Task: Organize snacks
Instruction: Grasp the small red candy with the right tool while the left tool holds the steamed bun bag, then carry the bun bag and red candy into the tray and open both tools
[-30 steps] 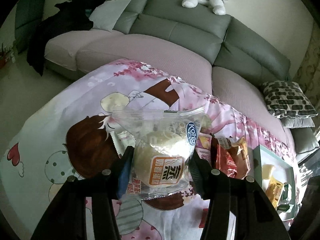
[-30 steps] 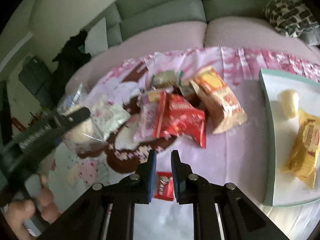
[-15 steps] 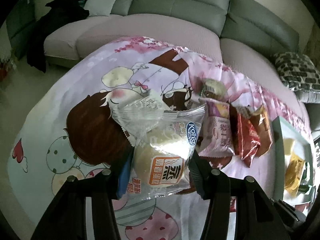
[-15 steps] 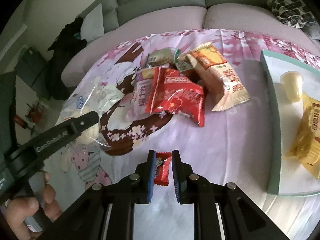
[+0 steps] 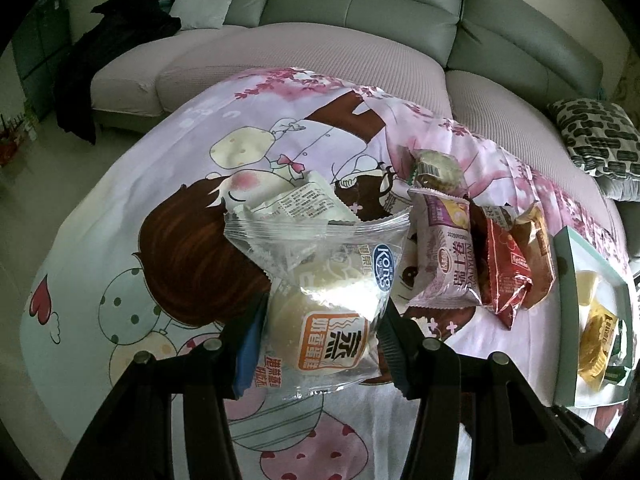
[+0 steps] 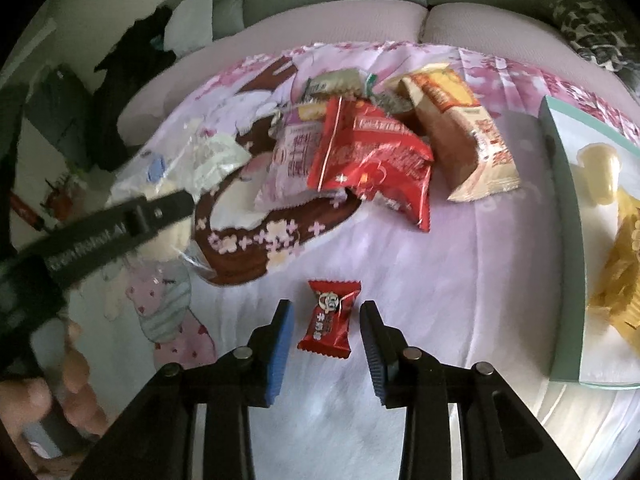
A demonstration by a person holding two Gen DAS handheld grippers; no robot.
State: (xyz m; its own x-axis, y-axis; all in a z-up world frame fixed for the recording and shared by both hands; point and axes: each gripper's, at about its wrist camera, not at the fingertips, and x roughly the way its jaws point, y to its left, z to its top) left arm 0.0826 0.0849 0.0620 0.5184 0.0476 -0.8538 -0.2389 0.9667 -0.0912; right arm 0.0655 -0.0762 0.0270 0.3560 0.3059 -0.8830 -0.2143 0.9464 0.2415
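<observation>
My left gripper (image 5: 320, 336) is shut on a clear-wrapped steamed cake (image 5: 324, 320), held just above the cartoon-printed cloth (image 5: 120, 240). That gripper and its cake (image 6: 160, 216) show blurred at the left of the right wrist view, with a hand (image 6: 60, 380) below. My right gripper (image 6: 326, 336) points down at the cloth and its jaws are opening. A small red candy (image 6: 328, 320) lies between them, touched by neither pad. A pile of snack packets lies beyond: a red packet (image 6: 372, 160), a pink one (image 6: 292, 164) and an orange-brown one (image 6: 460, 136).
A pale green tray (image 6: 564, 240) at the right holds a yellow packet (image 6: 624, 280) and a pale jelly cup (image 6: 600, 176). A white packet (image 5: 296, 204) lies behind the cake. A grey sofa (image 5: 360, 12) curves behind the cloth, with black clothing (image 5: 120, 40) and a patterned cushion (image 5: 592, 140).
Both views tipped further down toward the cloth. The right gripper's jaws, shut before, have spread and the red candy now lies between them. The left gripper keeps hold of the cake.
</observation>
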